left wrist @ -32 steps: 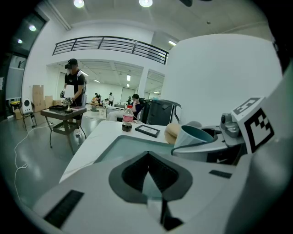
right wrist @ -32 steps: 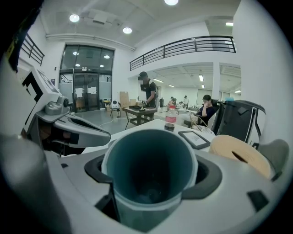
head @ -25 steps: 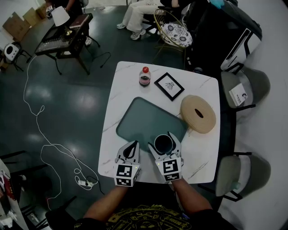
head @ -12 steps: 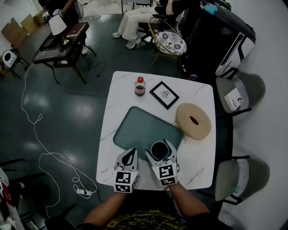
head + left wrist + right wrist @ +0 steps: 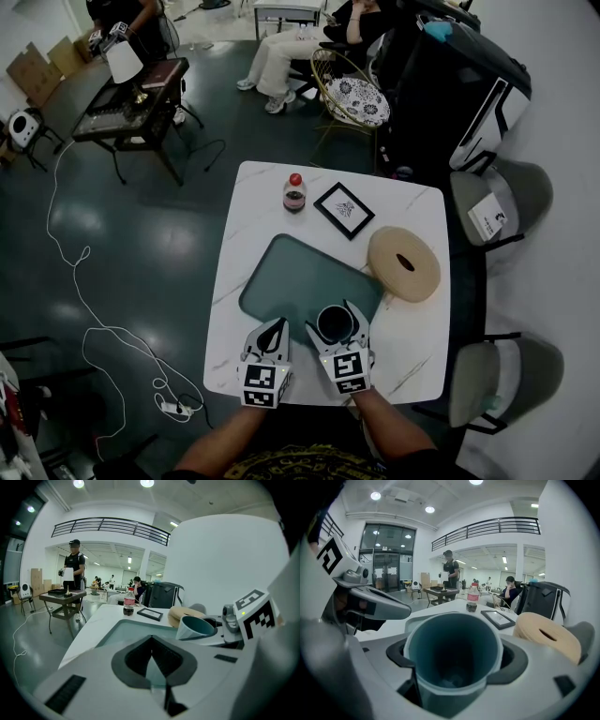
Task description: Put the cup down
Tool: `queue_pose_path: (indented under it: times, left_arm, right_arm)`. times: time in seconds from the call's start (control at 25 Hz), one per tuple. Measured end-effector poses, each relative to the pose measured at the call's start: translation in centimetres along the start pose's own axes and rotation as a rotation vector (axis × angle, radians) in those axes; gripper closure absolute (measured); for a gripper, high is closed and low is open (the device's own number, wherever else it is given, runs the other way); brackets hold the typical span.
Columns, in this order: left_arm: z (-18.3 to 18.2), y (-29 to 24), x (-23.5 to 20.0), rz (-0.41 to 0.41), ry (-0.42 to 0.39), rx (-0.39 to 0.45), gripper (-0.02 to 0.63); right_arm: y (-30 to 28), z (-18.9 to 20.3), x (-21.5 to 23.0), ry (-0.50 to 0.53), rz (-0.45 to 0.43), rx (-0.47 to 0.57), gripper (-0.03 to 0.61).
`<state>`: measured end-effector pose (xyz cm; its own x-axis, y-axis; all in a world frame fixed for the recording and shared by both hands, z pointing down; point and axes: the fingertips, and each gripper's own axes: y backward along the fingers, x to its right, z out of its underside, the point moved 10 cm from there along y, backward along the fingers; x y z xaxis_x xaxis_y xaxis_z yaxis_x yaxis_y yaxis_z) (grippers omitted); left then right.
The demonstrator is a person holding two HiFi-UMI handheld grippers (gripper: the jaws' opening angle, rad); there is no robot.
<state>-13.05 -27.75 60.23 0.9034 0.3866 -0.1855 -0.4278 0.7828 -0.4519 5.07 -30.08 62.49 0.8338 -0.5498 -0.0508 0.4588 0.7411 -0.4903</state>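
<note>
Little changed over the last second.

Head view: still clamps the cup (image 5: 335, 323) in the right gripper (image 5: 333, 317), spread wide round its wall, over the near right corner of the tray (image 5: 281, 272), close to the near edge of the table (image 5: 236, 253). Means no release begun: judged as the settling step, with the letting-go yet to come. Cannot tell from here whether touching the tray or just above it. Keeps the left gripper (image 5: 278, 325) just beside, on the left, closed on nothing and pointing away from the body. Shows both forearms reaching forward side by side, low over the table's near edge.

Left gripper view: shows the pads (image 5: 136, 656) meeting at their tips, with nothing between. Catches the cup (image 5: 197, 626) off to the right, tipped with its mouth toward the left, above the tray (image 5: 124, 630).

Right gripper view: looks straight into the mouth of the cup (image 5: 452, 653), pressed by a pad on each side. Places the bottle (image 5: 472, 599), the frame (image 5: 499, 618) and the ring (image 5: 548, 634) beyond, well apart from the cup, toward the far and right edges. Likely calls for levelling the cup and seating it firmly before opening.
</note>
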Motion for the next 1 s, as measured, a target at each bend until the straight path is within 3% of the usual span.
queue_pose_path:
  times: [0.52, 1.0]
  left_arm:
    - [-0.2, -0.5, -0.4, 0.02, 0.028, -0.003, 0.604]
    - [-0.4, 0.1, -0.1, 0.039, 0.029, 0.016, 0.604]
  right_arm:
    - [0.1, -0.1, 0.1, -0.036, -0.006, 0.016, 0.161]
    - [1.0, -0.1, 0.2, -0.077, -0.019, 0.006, 0.095]
